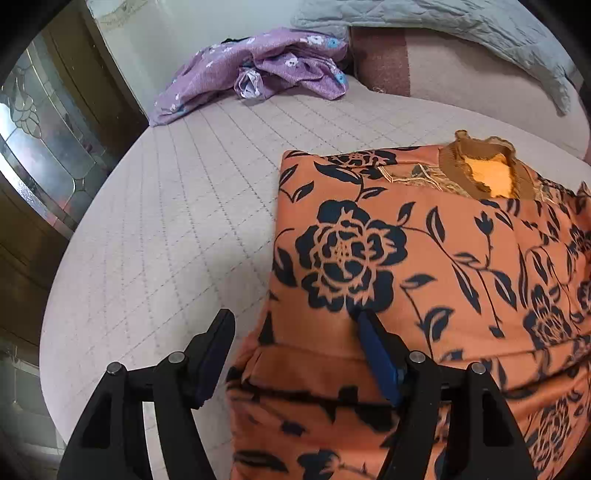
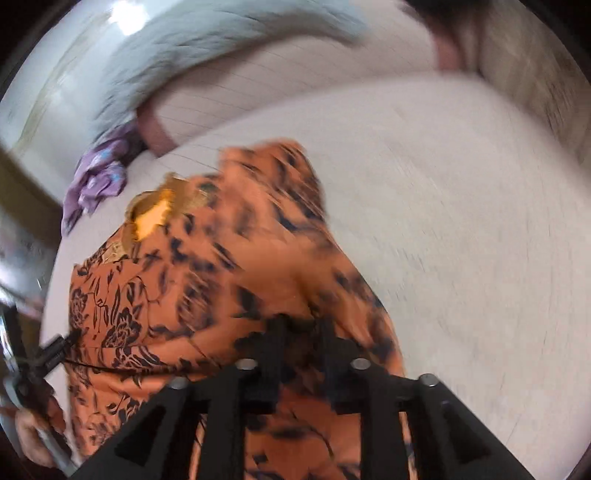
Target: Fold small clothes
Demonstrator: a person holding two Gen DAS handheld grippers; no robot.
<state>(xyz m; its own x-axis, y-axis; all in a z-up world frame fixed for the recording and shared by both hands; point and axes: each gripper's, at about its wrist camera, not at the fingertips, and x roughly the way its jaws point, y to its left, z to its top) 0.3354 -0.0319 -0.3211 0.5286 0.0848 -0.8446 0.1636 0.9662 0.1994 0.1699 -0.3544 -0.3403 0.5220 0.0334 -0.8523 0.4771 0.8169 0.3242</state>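
Note:
An orange top with dark blue flowers (image 1: 424, 258) lies on the pale quilted bed (image 1: 166, 240), its brown collar (image 1: 484, 173) at the far end. My left gripper (image 1: 295, 321) is open at the garment's left lower edge: one finger (image 1: 373, 347) rests on the cloth, the other (image 1: 218, 343) over the bare bed. In the blurred right wrist view, my right gripper (image 2: 301, 328) is shut on a raised fold of the orange top (image 2: 236, 266). The left gripper (image 2: 55, 350) shows at the far left there.
A crumpled purple flowered garment (image 1: 266, 70) lies at the bed's far side, also in the right wrist view (image 2: 98, 181). A grey quilt (image 1: 461, 26) and pillows sit at the head. A wooden door with patterned glass (image 1: 44, 140) stands left.

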